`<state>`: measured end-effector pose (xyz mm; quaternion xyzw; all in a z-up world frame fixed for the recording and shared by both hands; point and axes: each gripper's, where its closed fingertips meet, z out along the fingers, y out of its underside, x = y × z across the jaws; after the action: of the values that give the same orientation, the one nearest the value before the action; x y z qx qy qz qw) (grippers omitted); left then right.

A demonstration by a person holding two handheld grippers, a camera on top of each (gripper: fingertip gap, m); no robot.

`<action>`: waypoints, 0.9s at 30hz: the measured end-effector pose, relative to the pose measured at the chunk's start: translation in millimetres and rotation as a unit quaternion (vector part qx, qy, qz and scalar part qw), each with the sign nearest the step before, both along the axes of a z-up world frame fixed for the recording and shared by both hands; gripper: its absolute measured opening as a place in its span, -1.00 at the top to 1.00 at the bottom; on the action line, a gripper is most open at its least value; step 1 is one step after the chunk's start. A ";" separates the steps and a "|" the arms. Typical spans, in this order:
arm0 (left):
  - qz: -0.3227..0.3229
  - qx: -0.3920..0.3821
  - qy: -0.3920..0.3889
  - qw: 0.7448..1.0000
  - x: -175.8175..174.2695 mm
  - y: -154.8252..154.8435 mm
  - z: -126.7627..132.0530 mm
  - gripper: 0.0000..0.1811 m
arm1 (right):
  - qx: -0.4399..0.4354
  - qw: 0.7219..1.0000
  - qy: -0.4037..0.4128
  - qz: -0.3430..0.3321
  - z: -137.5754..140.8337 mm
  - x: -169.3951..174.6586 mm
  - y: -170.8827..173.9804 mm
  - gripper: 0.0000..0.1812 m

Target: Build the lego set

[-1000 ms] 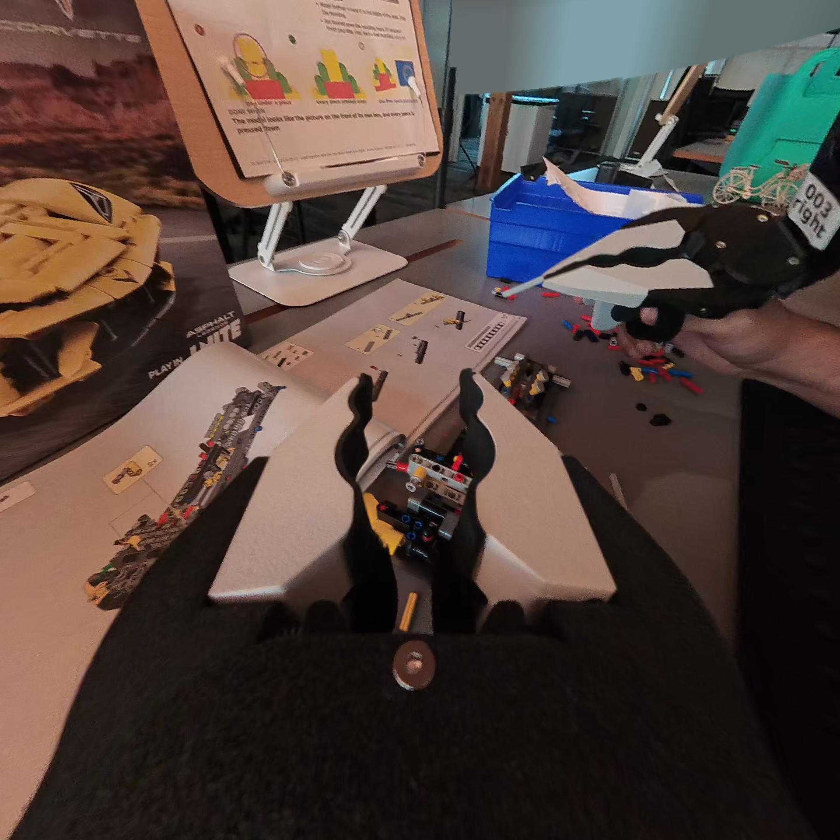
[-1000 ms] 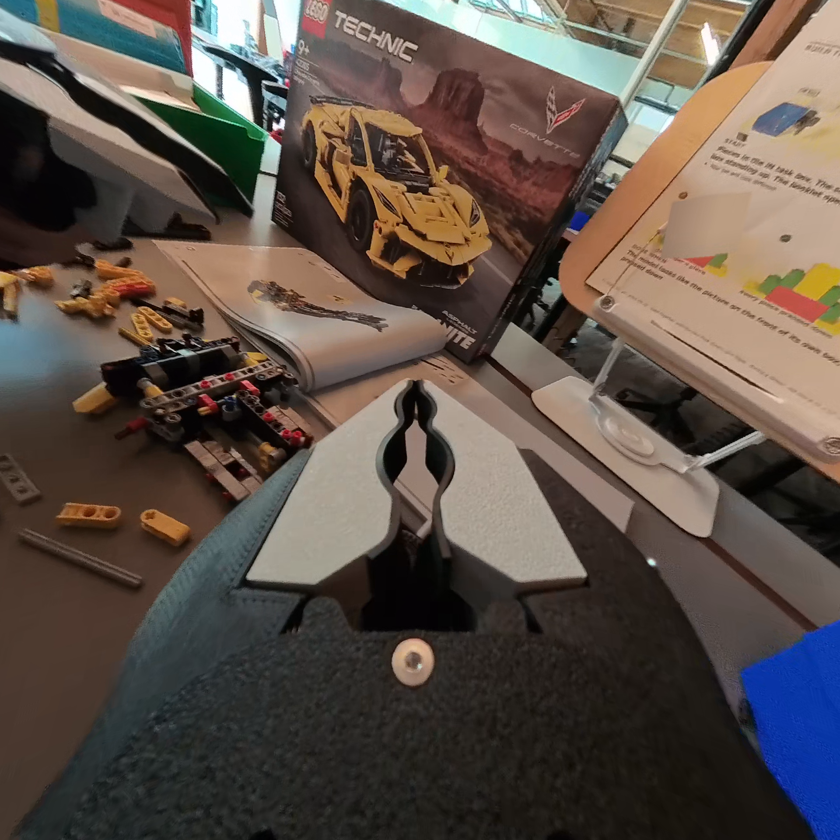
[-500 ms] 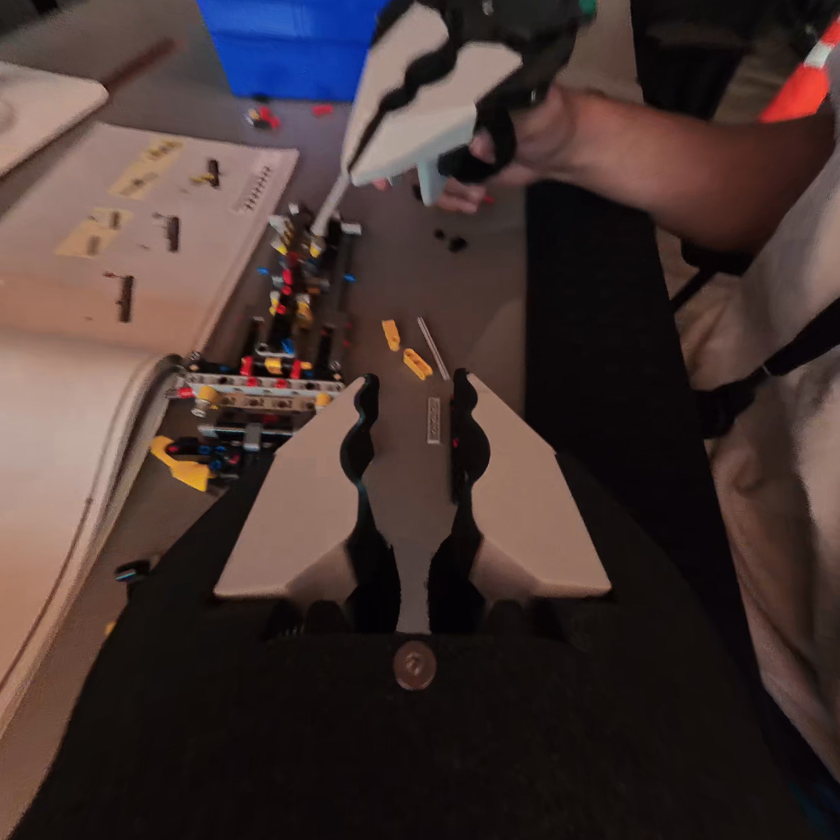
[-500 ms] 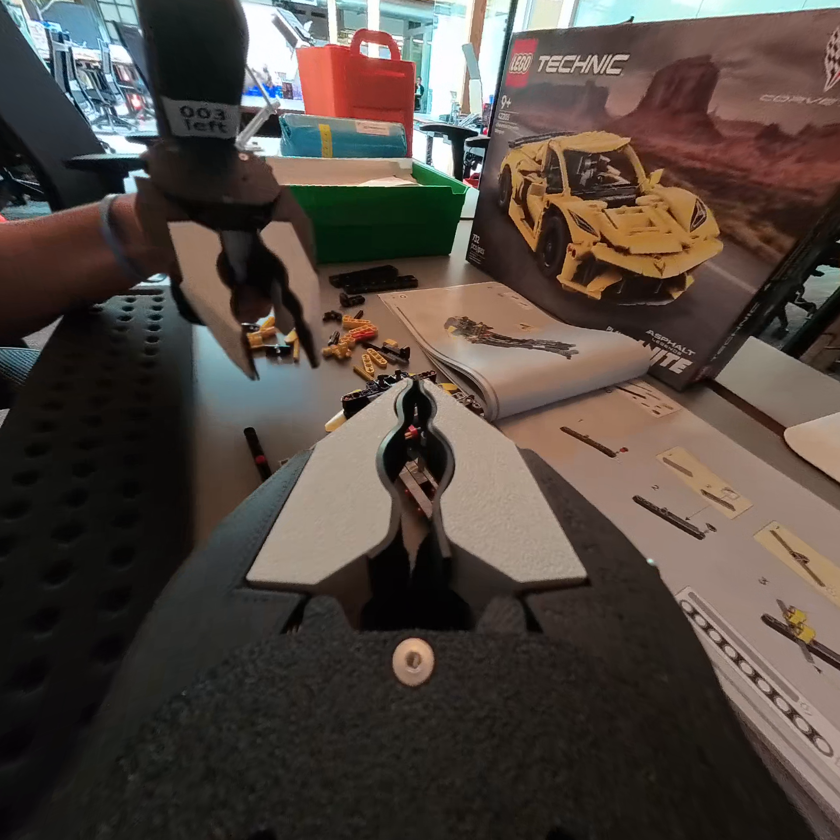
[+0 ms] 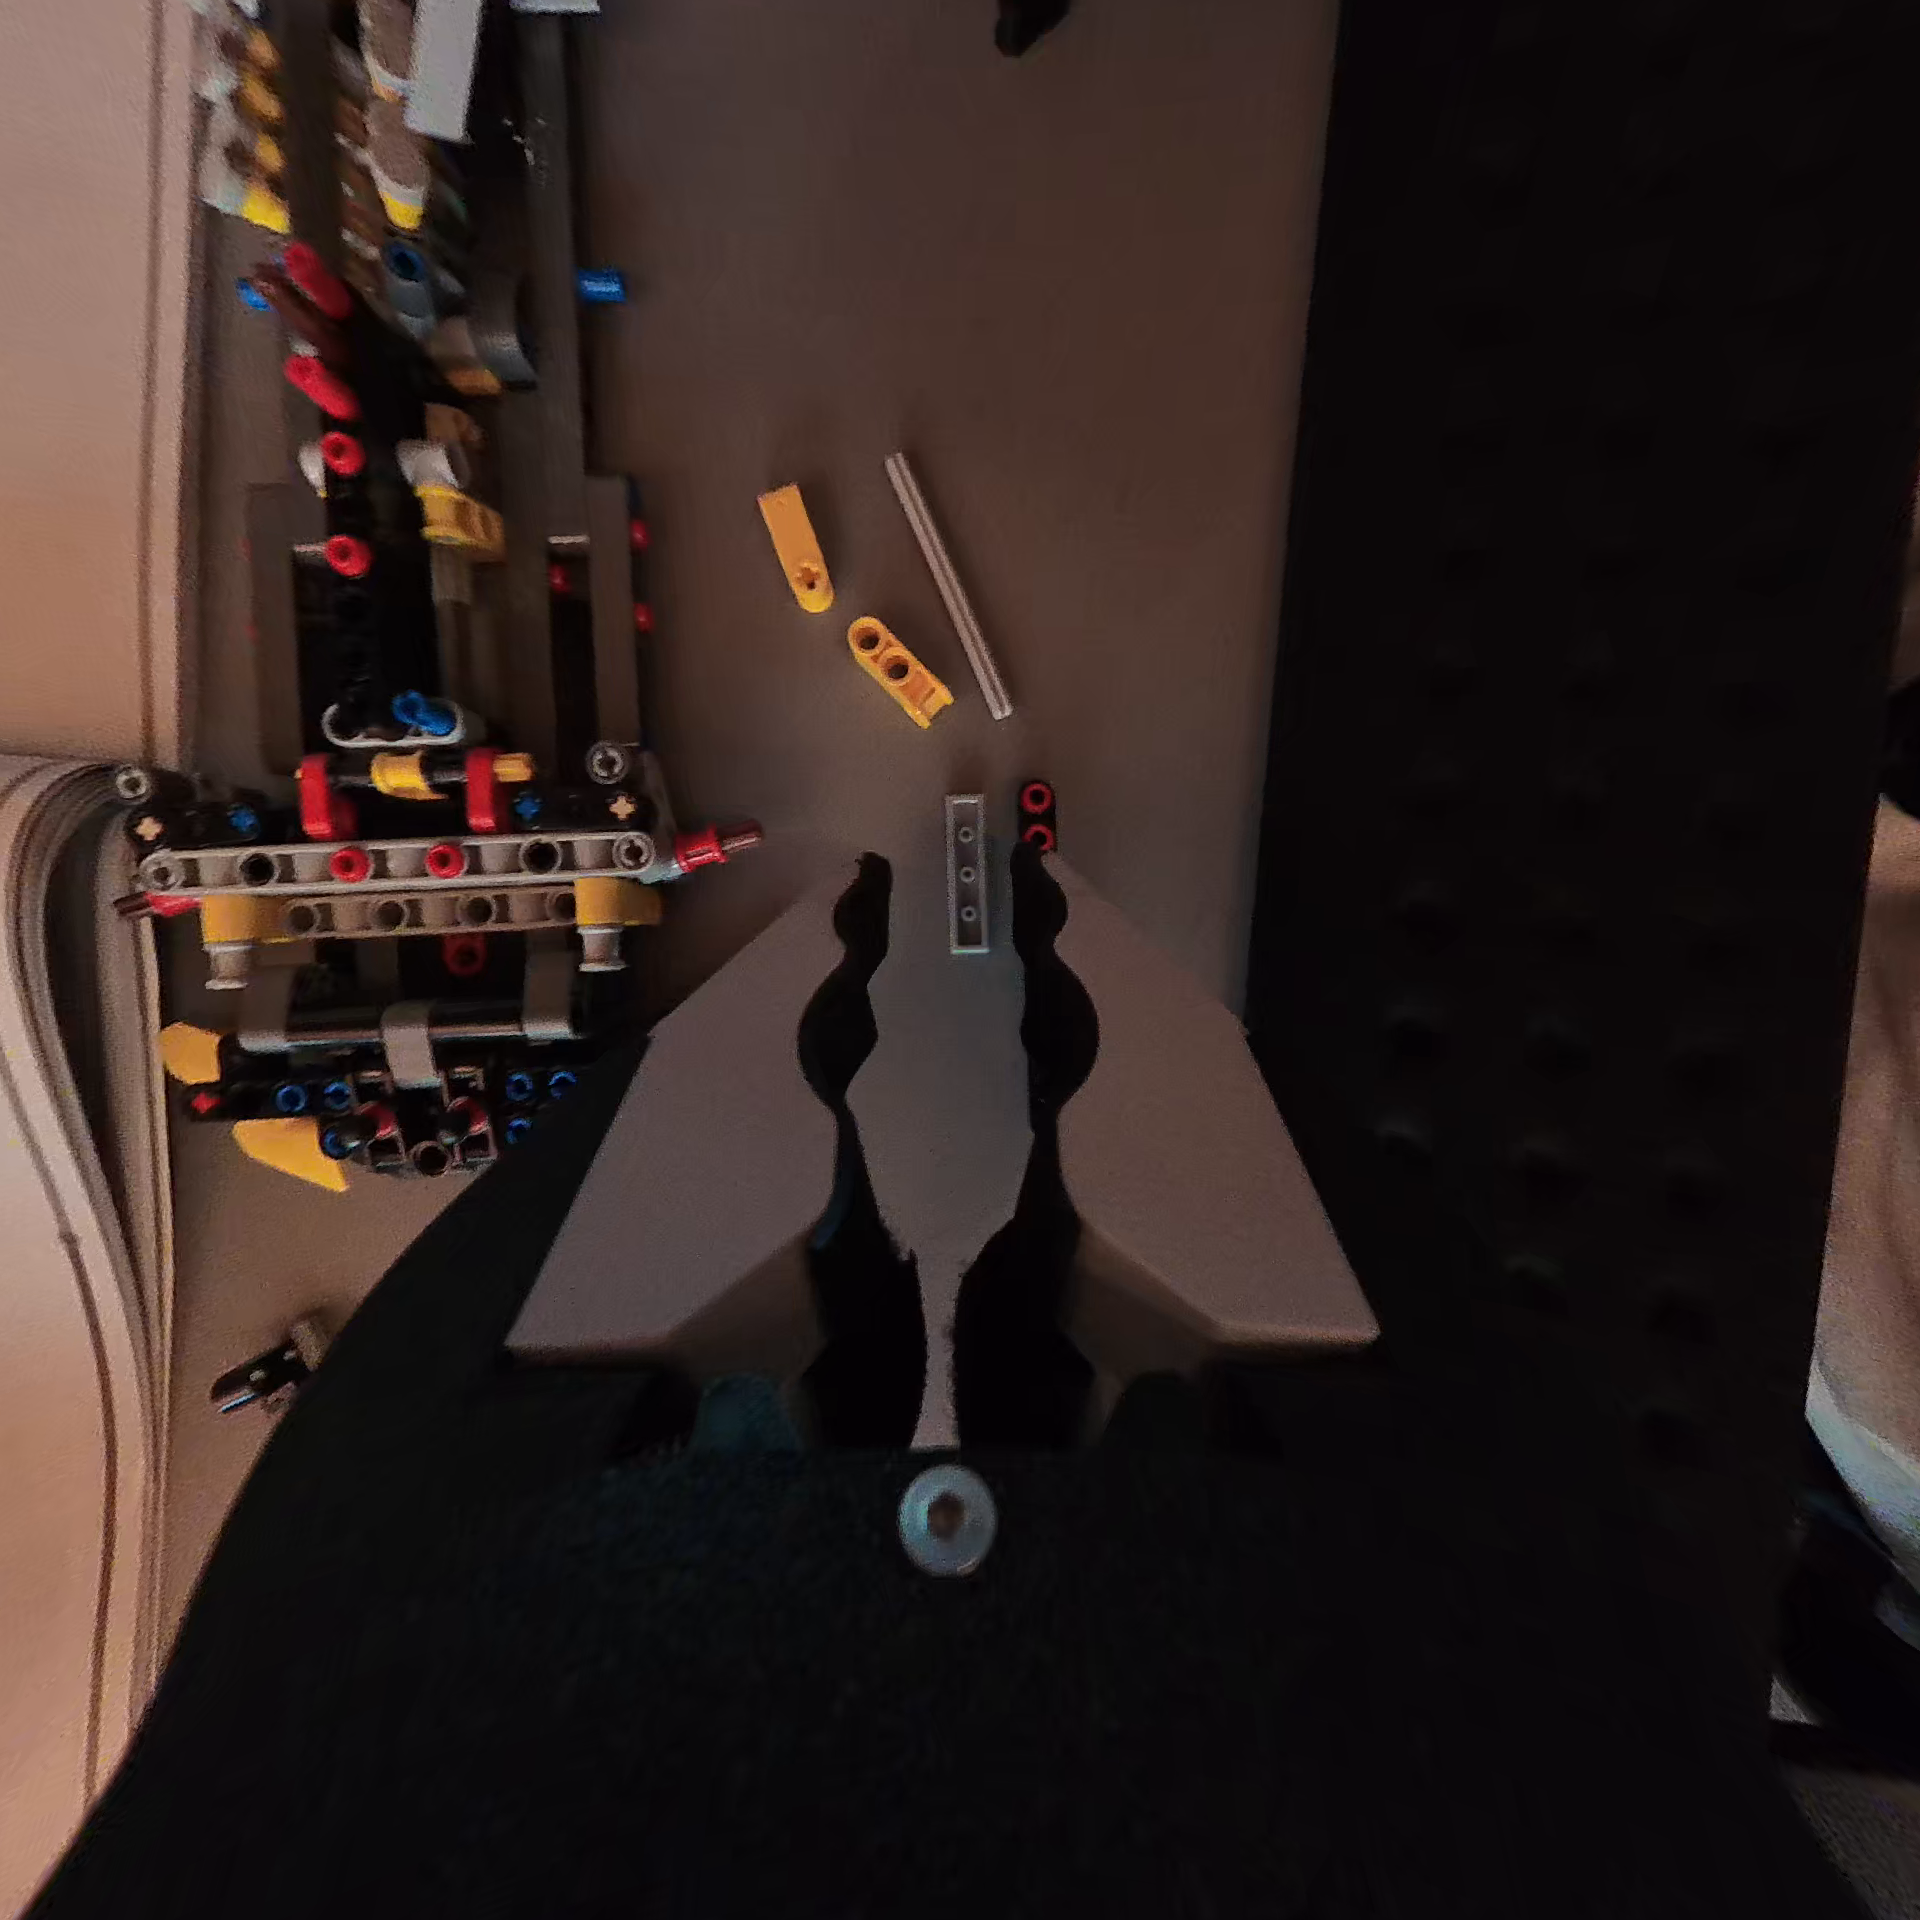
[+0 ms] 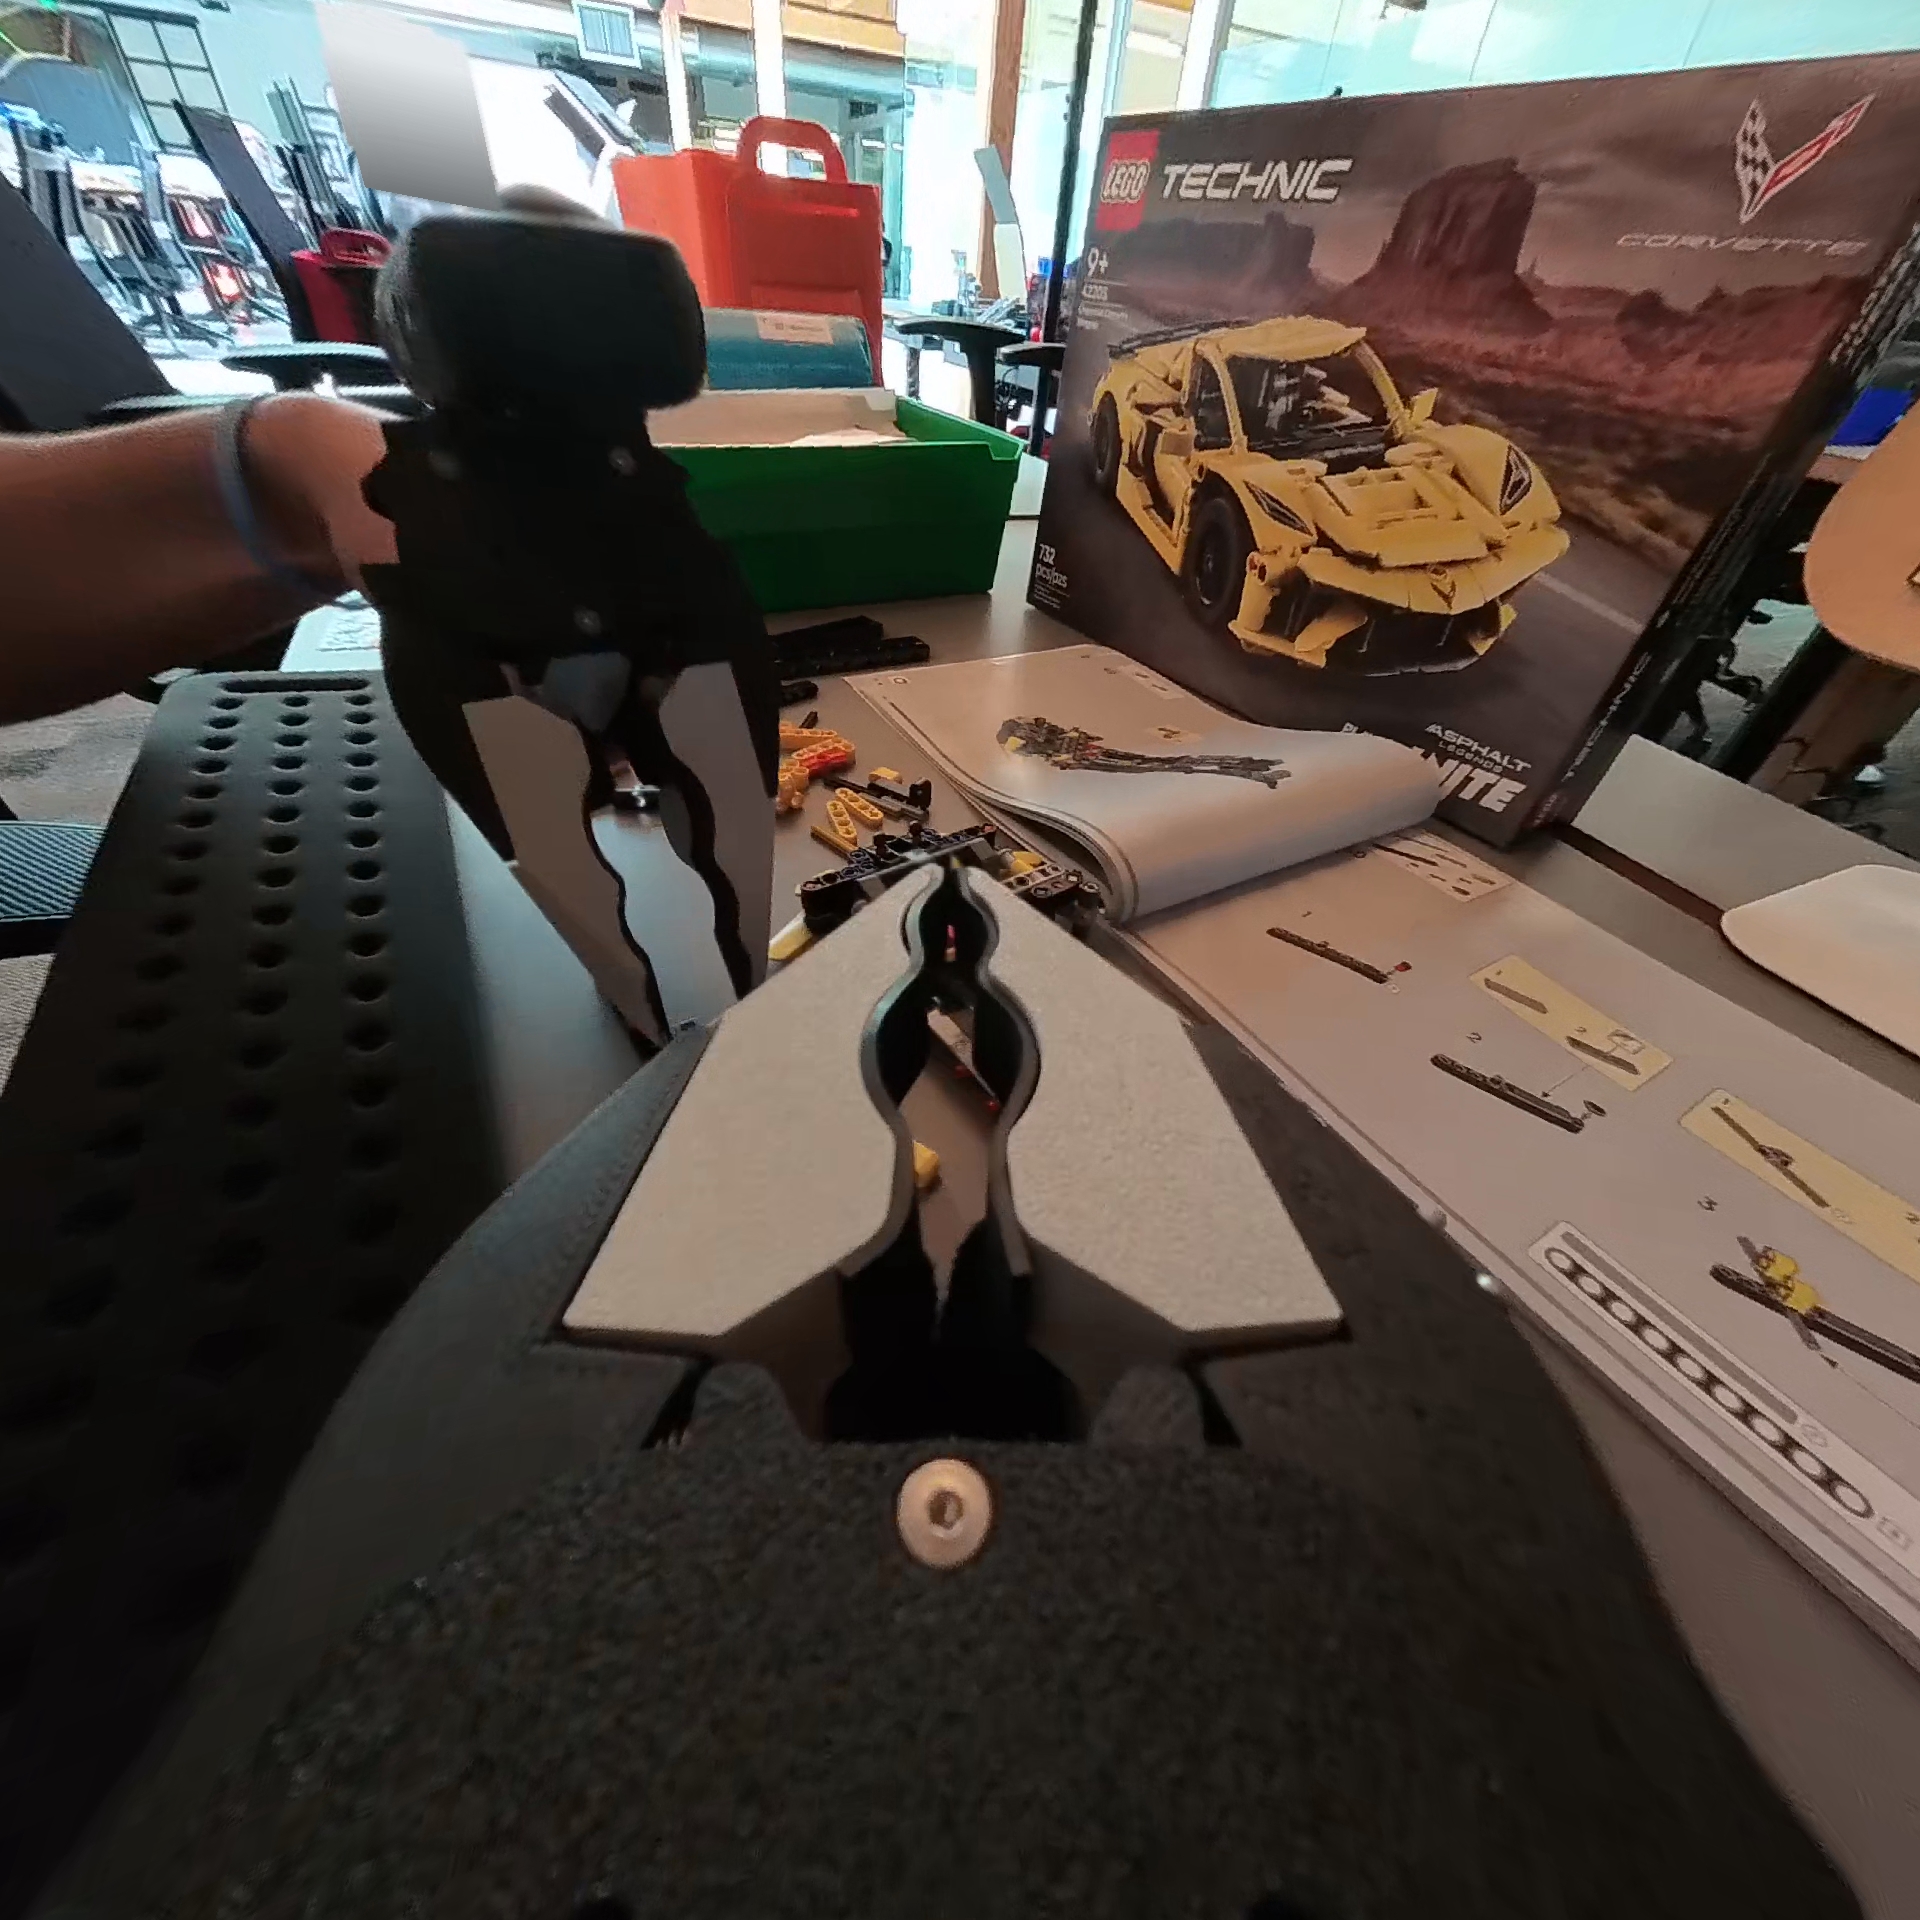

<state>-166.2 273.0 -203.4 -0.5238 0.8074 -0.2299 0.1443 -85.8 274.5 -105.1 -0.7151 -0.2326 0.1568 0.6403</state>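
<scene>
your left gripper (image 5: pixel 948 868) hangs fingers spread over the grey three-hole plate (image 5: pixel 966 873); chassis assembly (image 5: pixel 395 883) left. your right gripper (image 6: pixel 954 883) fingertips nearly meet, empty.

Open-plan office: office chairs (image 6: pixel 966 343) and glass partitions (image 6: pixel 1174 52) behind the table (image 6: pixel 1662 821)

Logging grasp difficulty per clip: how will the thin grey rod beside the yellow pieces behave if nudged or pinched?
The grey rod lies flat on the table, long and thin, so it probably rolls sideways when nudged. It looks light and stiff, and lying so low may slip from a pinch.
</scene>
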 end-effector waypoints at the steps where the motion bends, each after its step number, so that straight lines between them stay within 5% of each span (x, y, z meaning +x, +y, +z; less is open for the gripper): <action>1: -0.004 0.003 0.006 1.000 0.1 -0.7 -2.1 0.76 | -0.002 1.000 0.001 0.004 -0.6 -1.2 -0.3 1.00; 22: -0.054 0.047 0.022 0.997 0.2 -4.5 -11.9 0.93 | 0.000 1.000 0.002 0.007 -1.6 -1.7 0.4 1.00; 25: -0.015 0.062 -0.004 0.998 7.3 8.7 -10.9 0.93 | 0.007 1.000 -0.005 0.003 -1.2 -0.7 1.5 1.00; 27: 0.031 -0.014 -0.054 0.998 18.6 5.9 4.7 0.94 | 0.025 1.000 -0.014 -0.009 2.8 2.1 2.6 1.00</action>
<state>-147.6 278.9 -198.7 -0.5378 0.7782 -0.2648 0.1874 -83.7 277.1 -102.3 -0.7029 -0.2391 0.1350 0.6561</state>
